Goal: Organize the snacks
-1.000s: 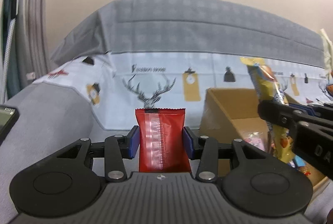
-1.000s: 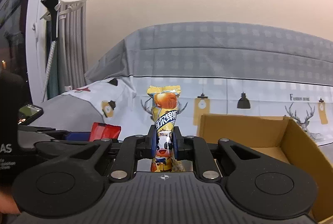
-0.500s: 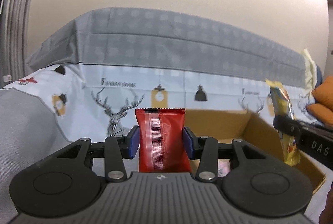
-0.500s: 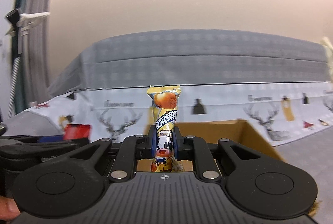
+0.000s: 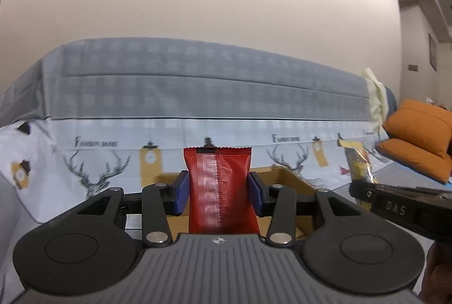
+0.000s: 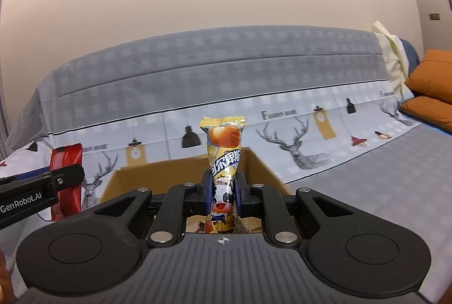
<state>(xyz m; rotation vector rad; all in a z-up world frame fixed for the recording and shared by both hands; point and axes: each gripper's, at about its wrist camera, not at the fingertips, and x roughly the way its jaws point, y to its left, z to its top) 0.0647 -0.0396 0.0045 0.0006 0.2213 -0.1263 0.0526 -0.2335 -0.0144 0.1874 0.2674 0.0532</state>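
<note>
The left tool (image 5: 217, 191) pinches a red snack packet (image 5: 219, 185) upright between its blue pads, at the centre of the left wrist view. The right tool (image 6: 223, 195) is pressed nearly together on a slim yellow snack packet (image 6: 224, 160) printed with an orange fruit and a cartoon cow, standing upright at the centre of the right wrist view. Behind both packets, in the lower middle of each view, sits an open cardboard box (image 6: 158, 171) on a sofa draped with a grey cover printed with deer and lamps (image 6: 282, 117); orange cushions (image 6: 429, 83) lie at the right edge.

The step in hand looks like the carry: both snacks are lifted and brought toward the box, neither yet lowered inside it. The next move probably calls for bringing each tool over the box opening, tipping it down past the cardboard rim, and then spreading the pads so the packets drop in. The two tools are close together, so they may need to go one at a time.
</note>
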